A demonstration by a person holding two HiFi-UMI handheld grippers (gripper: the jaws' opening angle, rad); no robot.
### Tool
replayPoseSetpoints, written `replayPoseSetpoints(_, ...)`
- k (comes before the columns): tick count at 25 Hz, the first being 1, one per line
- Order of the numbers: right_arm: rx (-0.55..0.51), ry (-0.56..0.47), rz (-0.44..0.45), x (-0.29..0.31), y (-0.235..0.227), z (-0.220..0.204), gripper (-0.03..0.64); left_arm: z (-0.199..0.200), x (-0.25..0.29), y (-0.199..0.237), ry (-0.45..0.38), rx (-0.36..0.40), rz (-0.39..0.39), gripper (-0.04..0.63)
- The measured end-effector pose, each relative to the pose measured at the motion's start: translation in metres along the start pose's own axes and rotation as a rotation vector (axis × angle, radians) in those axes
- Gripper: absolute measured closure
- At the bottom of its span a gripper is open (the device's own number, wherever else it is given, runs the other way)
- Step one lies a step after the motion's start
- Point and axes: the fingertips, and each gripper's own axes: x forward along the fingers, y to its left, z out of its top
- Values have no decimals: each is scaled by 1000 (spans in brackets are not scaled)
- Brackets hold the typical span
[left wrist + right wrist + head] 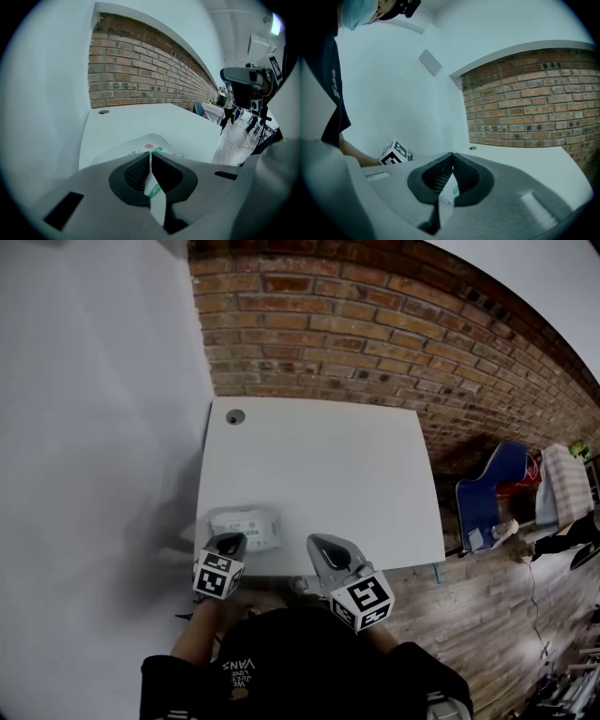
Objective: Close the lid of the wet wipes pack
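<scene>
The wet wipes pack (246, 528) is white with green print and lies flat near the front left corner of the white table (319, 465). Whether its lid is up or down cannot be made out. My left gripper (232, 540) is shut, its tips over the pack's near edge. In the left gripper view the shut left gripper (150, 155) covers most of the pack (140, 146). My right gripper (317, 544) is shut and empty, a short way right of the pack. In the right gripper view the right gripper (452, 155) points over the table.
A round cable hole (234, 415) sits at the table's far left corner. A brick wall (375, 324) runs behind the table and a white wall (94, 427) stands on its left. A blue chair (487, 498) stands on the wooden floor at the right.
</scene>
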Motion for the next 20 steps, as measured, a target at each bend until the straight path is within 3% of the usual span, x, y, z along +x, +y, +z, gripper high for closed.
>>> replayPoseSetpoints(20,16,16,-26,-12,-2,-8,618,-15,9,-1,32,4,9,578)
